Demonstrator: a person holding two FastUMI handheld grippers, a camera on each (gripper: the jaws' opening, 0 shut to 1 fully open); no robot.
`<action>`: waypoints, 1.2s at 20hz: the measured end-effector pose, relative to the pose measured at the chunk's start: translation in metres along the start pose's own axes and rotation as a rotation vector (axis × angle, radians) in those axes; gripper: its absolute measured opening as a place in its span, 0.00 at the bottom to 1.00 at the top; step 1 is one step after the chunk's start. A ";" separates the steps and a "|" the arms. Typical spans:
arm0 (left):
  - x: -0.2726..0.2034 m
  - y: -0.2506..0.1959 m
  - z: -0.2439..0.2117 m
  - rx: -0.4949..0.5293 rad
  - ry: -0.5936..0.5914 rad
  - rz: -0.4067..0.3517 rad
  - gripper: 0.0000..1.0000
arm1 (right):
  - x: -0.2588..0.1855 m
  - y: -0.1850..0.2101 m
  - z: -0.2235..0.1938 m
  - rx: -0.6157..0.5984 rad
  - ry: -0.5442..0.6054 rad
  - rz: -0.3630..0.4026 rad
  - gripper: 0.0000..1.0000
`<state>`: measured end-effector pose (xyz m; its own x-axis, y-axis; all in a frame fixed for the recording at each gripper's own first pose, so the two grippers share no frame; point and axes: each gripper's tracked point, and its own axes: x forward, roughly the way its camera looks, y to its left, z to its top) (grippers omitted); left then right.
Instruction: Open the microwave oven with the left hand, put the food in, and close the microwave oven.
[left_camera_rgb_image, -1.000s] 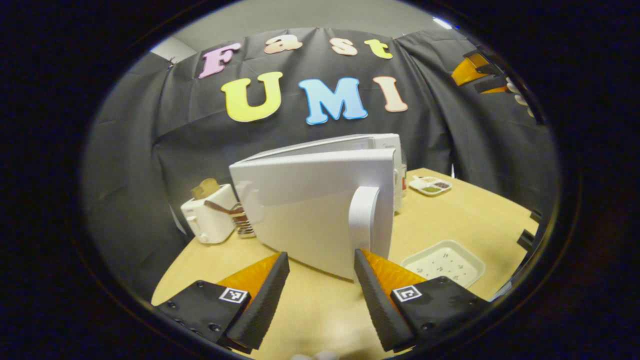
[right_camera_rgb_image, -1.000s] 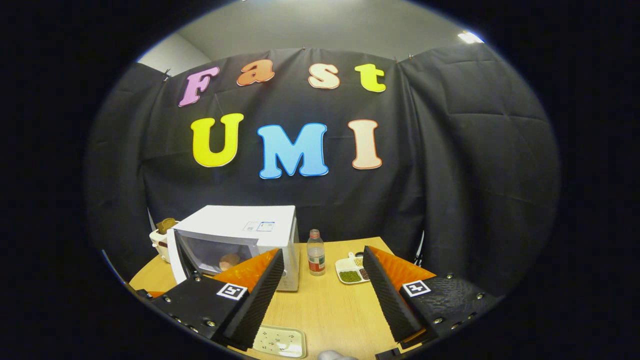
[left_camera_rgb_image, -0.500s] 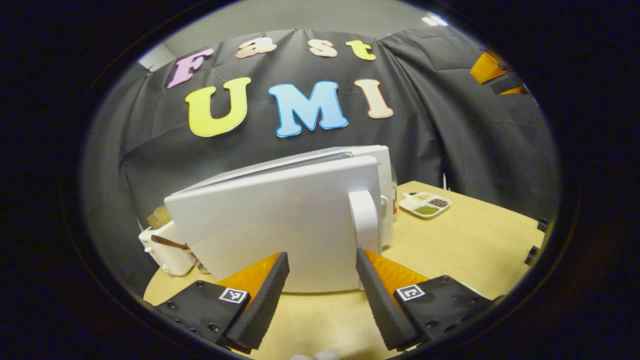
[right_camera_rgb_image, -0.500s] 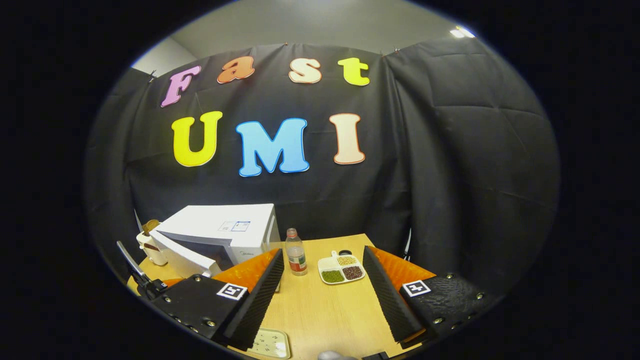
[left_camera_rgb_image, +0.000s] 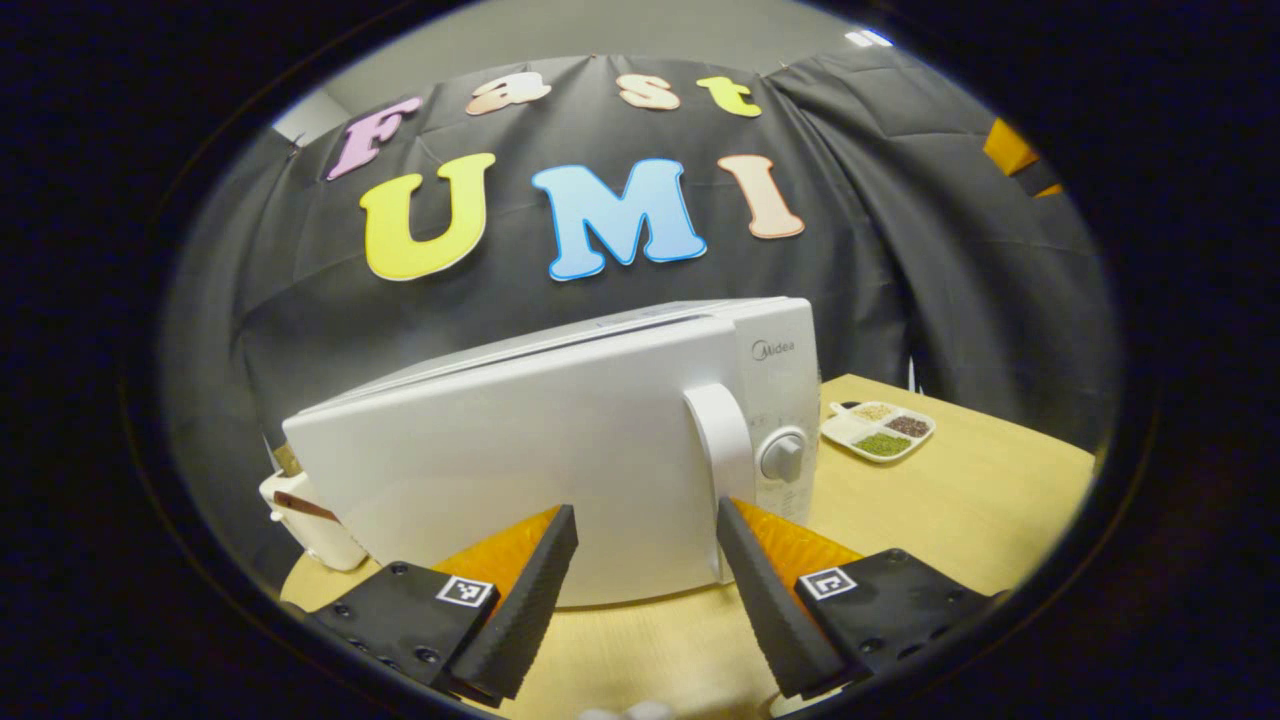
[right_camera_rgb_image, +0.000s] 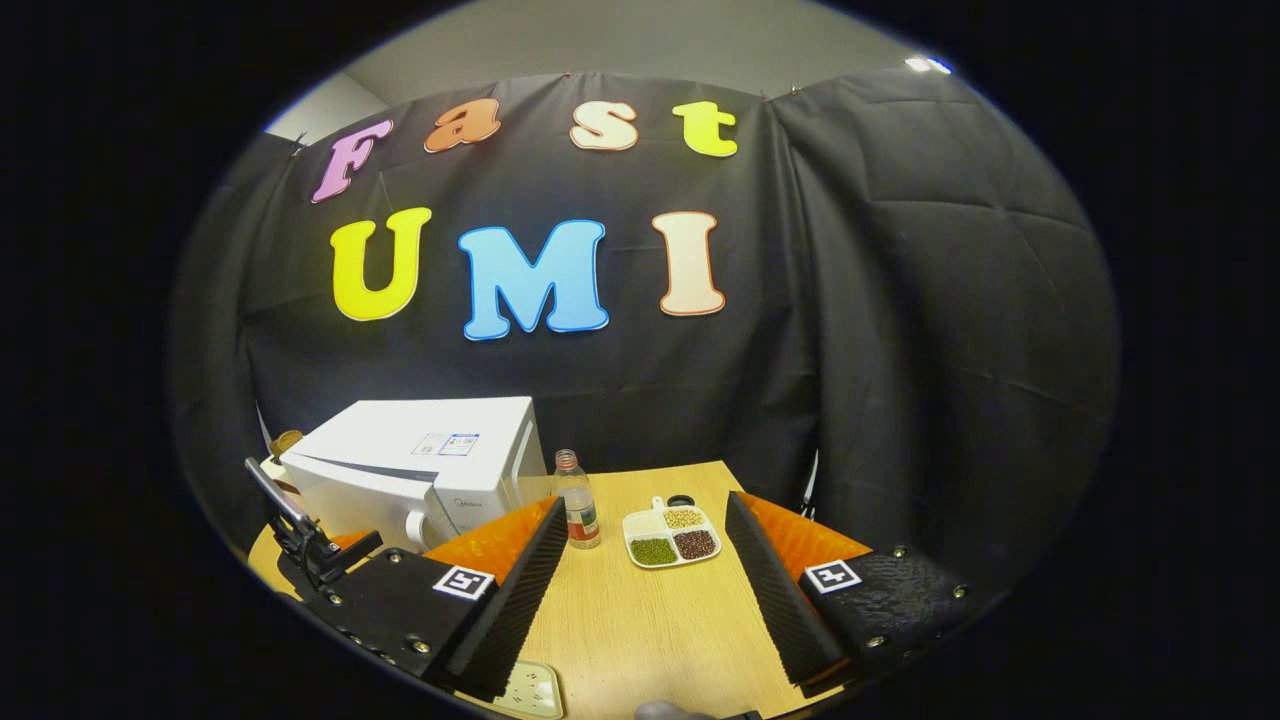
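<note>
The white microwave (left_camera_rgb_image: 560, 450) stands on the wooden table (left_camera_rgb_image: 950, 500). Its door lies flush or nearly flush with the control panel, and the inside is hidden behind it. My left gripper (left_camera_rgb_image: 642, 520) is open, right in front of the door's lower part, one finger just below the door handle (left_camera_rgb_image: 722, 440). I cannot tell whether it touches the door. My right gripper (right_camera_rgb_image: 645, 510) is open and holds nothing, high above the table, to the right of the microwave (right_camera_rgb_image: 420, 465). The left gripper (right_camera_rgb_image: 310, 545) also appears low at the microwave's front, and the right gripper (left_camera_rgb_image: 1015, 160) at the upper right.
A white toaster (left_camera_rgb_image: 310, 525) stands left of the microwave. A small bottle (right_camera_rgb_image: 575, 500) and a sectioned dish of beans (right_camera_rgb_image: 672, 532) sit right of it. A pale tray (right_camera_rgb_image: 525, 690) lies near the table's front edge.
The microwave door has swung from partly open to shut or nearly shut, with my open left gripper following it in. The right gripper view has drifted a little to the right.
</note>
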<state>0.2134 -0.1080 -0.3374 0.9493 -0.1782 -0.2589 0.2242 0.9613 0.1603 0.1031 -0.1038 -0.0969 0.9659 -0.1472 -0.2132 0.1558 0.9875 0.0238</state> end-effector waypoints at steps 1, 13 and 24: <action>0.004 0.001 0.001 -0.025 0.006 0.007 1.00 | 0.002 0.000 0.000 -0.004 0.004 0.002 0.97; 0.010 -0.004 -0.001 -0.091 -0.005 0.031 0.99 | 0.015 0.000 -0.005 -0.030 0.026 0.031 0.97; 0.007 -0.008 0.013 -0.079 -0.001 0.103 1.00 | 0.007 0.011 -0.006 -0.050 0.032 0.095 0.97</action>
<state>0.2206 -0.1194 -0.3281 0.9666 -0.0782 -0.2439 0.1078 0.9880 0.1102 0.1107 -0.0936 -0.1046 0.9685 -0.0513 -0.2436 0.0521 0.9986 -0.0032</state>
